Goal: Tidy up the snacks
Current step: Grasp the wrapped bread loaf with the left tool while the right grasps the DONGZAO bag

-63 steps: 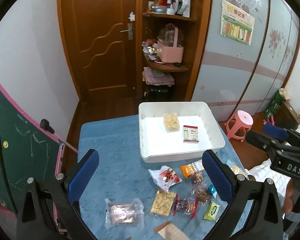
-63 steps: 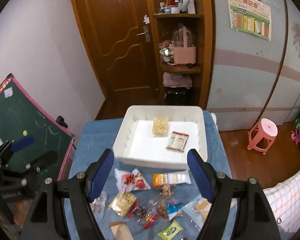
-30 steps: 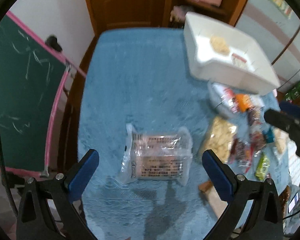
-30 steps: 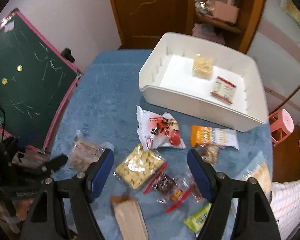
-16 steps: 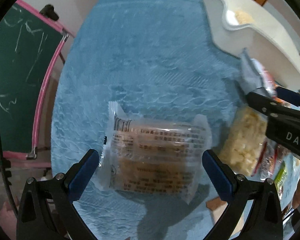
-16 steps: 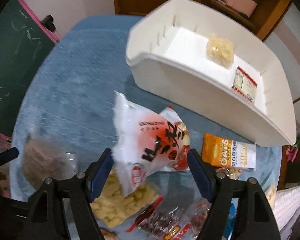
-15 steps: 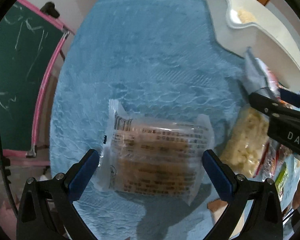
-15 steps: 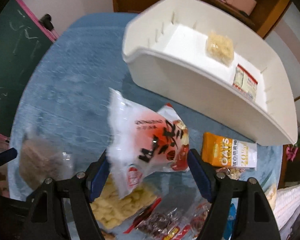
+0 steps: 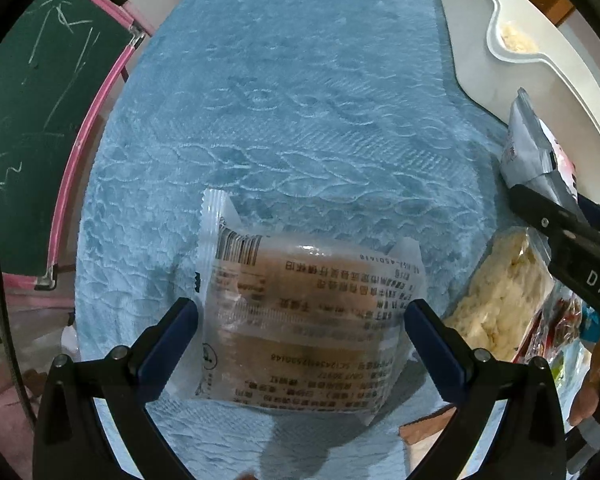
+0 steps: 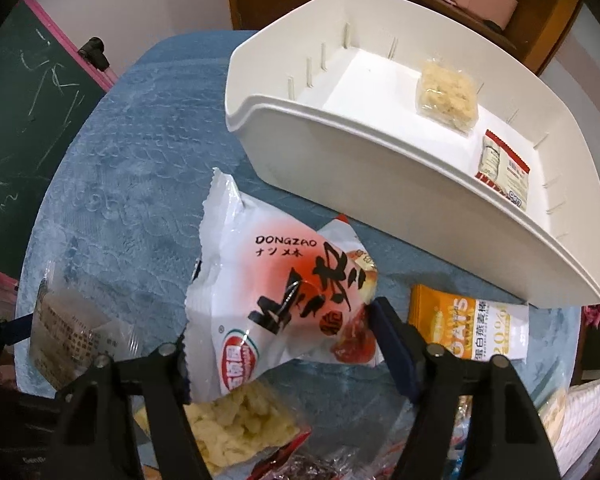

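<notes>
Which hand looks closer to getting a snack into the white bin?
Probably the right: the right gripper is closing on the red-and-white packet, close beside the white bin. The left gripper straddles the clear packet, jaws open.

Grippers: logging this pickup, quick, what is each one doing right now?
Left gripper: open, straddling the clear snack pack.
Right gripper: closing, pads on the red-and-white snack bag.

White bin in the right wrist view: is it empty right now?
No, the white bin already holds two packets, a clear pack of pale puffed snack and a red-edged sachet.
</notes>
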The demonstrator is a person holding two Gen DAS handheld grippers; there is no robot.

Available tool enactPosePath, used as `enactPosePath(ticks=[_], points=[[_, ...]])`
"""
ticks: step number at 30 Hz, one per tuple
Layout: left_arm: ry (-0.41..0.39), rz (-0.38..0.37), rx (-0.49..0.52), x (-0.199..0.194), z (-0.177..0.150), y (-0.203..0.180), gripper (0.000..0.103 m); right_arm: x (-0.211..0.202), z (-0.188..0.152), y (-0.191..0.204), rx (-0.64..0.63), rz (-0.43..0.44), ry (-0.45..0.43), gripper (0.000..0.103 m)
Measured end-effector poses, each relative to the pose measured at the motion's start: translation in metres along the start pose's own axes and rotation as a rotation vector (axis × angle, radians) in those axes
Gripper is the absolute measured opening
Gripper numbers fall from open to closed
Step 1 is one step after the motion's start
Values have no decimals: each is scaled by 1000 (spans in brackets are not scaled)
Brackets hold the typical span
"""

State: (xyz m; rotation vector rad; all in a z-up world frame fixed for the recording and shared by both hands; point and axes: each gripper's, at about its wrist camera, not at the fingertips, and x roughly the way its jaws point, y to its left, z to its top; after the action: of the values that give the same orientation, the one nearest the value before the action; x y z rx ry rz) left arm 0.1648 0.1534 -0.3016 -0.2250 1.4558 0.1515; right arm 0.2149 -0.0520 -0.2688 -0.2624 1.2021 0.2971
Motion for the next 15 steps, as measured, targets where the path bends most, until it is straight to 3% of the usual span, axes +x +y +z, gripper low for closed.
enactPosePath(ticks=[5, 9, 14, 15], points=[[46, 10, 2, 4, 4, -2, 103, -4, -2, -2, -20, 16, -20, 58], [61, 45, 58, 6, 2, -14, 103, -12, -6, -3, -21, 46, -32, 56], [56, 3, 38, 6, 2, -11, 103, -31, -9, -4, -11, 74, -81, 54], [51, -9, 39, 6, 1, -10, 99, -38, -9, -5, -1, 86, -93, 54]])
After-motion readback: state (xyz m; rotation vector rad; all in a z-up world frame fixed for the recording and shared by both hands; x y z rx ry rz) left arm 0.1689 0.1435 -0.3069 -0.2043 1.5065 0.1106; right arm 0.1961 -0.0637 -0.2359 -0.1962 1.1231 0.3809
